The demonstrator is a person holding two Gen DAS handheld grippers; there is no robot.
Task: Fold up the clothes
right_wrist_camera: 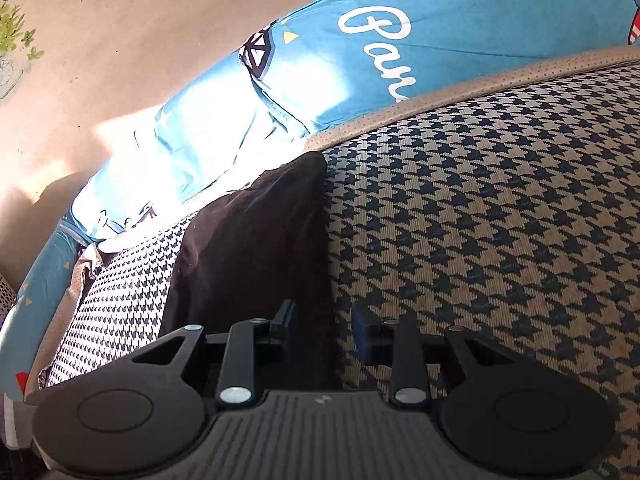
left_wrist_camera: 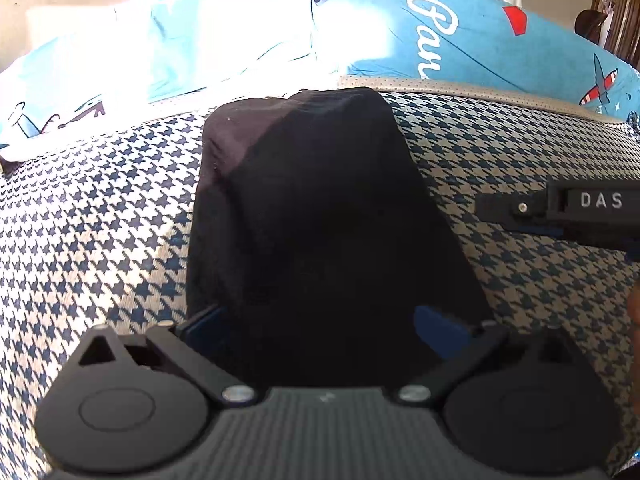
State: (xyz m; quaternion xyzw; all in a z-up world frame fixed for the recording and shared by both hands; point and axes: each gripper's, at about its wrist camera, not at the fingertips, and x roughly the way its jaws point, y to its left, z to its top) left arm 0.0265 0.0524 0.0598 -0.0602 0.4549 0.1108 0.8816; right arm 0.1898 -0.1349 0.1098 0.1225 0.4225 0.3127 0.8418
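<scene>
A black folded garment [left_wrist_camera: 316,216] lies flat on the houndstooth surface [left_wrist_camera: 100,220], its long side running away from me. My left gripper [left_wrist_camera: 320,324] stands wide open at the garment's near end, one blue pad on each side of the cloth. The right gripper [left_wrist_camera: 500,208] comes in from the right, its tip a little off the garment's right edge. In the right wrist view the garment [right_wrist_camera: 248,248] lies ahead and to the left. My right gripper [right_wrist_camera: 324,330] shows a narrow gap between its fingers, and the cloth's right edge runs down into that gap.
Blue printed bedding [left_wrist_camera: 460,40] with white script and small planes lies bunched along the far side, part of it washed out by sunlight. A beige dotted border [right_wrist_camera: 460,88] edges the houndstooth surface [right_wrist_camera: 500,220]. A beige wall [right_wrist_camera: 120,40] rises behind.
</scene>
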